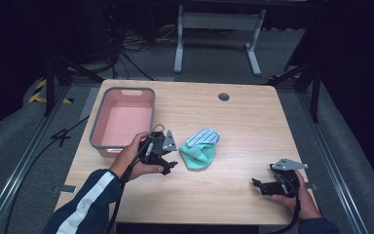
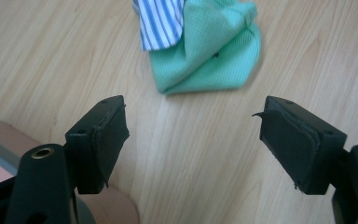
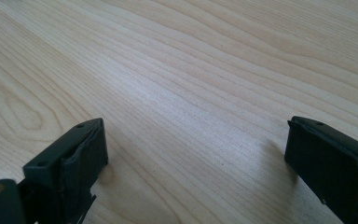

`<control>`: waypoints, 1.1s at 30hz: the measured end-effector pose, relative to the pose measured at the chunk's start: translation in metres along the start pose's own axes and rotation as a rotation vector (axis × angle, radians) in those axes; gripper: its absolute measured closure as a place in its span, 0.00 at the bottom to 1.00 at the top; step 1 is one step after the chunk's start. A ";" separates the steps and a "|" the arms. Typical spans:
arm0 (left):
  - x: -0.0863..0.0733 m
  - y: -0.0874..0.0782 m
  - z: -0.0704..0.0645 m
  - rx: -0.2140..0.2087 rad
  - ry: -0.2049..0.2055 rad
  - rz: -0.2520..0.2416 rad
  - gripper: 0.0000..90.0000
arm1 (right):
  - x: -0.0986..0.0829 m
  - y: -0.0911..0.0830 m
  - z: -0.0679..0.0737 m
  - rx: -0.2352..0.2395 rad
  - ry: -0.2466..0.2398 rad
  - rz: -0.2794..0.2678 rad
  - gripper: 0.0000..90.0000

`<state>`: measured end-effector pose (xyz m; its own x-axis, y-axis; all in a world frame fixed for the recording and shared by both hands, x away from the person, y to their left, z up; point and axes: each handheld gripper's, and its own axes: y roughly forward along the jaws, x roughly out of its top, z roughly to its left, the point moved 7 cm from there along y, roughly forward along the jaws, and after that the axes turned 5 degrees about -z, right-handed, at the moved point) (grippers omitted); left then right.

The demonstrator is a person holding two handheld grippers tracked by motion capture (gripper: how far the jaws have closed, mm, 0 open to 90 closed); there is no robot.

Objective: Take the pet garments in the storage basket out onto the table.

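A green cloth (image 1: 199, 154) lies crumpled near the middle of the wooden table, with a blue-and-white striped cloth (image 1: 203, 136) resting on its far edge. In the left gripper view the green cloth (image 2: 209, 46) and the striped cloth (image 2: 161, 21) lie just ahead of the jaws. My left gripper (image 1: 169, 167) is open, just left of the cloths, holding nothing. Its jaws stand wide apart in its own view (image 2: 193, 140). At the table's front right, my right gripper (image 1: 259, 185) is open over bare wood, also seen from its own camera (image 3: 196, 158).
A pink bin (image 1: 97, 131) with a grey rim stands at the table's left, behind my left hand; its corner (image 2: 0, 154) shows in the left gripper view. A round cable hole (image 1: 224, 96) sits near the far edge. Beyond the table stands a white metal frame (image 1: 219, 29).
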<state>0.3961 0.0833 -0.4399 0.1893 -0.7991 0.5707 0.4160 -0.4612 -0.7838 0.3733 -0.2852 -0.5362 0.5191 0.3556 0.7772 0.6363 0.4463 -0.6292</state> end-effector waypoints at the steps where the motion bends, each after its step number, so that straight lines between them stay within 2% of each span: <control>1: -0.003 -0.001 0.000 0.000 0.004 0.005 0.26 | 0.000 0.000 0.000 0.000 0.000 0.000 0.07; 6: -0.016 -0.006 -0.002 0.011 0.006 0.008 0.26 | 0.000 0.000 0.000 0.000 0.000 0.000 0.07; 9: -0.023 -0.010 -0.005 0.001 0.002 0.006 0.26 | 0.000 0.000 0.000 -0.001 -0.001 0.000 0.07; 14: -0.040 -0.012 -0.010 -0.003 0.003 0.034 0.26 | 0.000 0.000 0.000 -0.001 -0.001 0.000 0.07; 24: -0.076 -0.015 -0.010 -0.007 -0.038 0.050 0.26 | 0.000 0.000 0.000 -0.002 0.000 0.000 0.07; 25: -0.079 -0.015 -0.010 -0.003 -0.053 0.047 0.25 | 0.000 0.000 0.000 -0.002 0.000 0.000 0.07; 31: -0.101 -0.015 -0.007 0.021 -0.068 0.079 0.24 | 0.000 0.000 0.000 -0.003 0.000 0.000 0.07; 33: -0.107 -0.015 -0.006 0.026 -0.057 0.086 0.24 | 0.000 0.000 0.000 -0.003 0.000 0.000 0.07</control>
<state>0.3641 0.1729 -0.4911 0.2754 -0.8117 0.5151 0.4188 -0.3810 -0.8243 0.3733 -0.2854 -0.5362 0.5193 0.3558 0.7770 0.6376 0.4440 -0.6295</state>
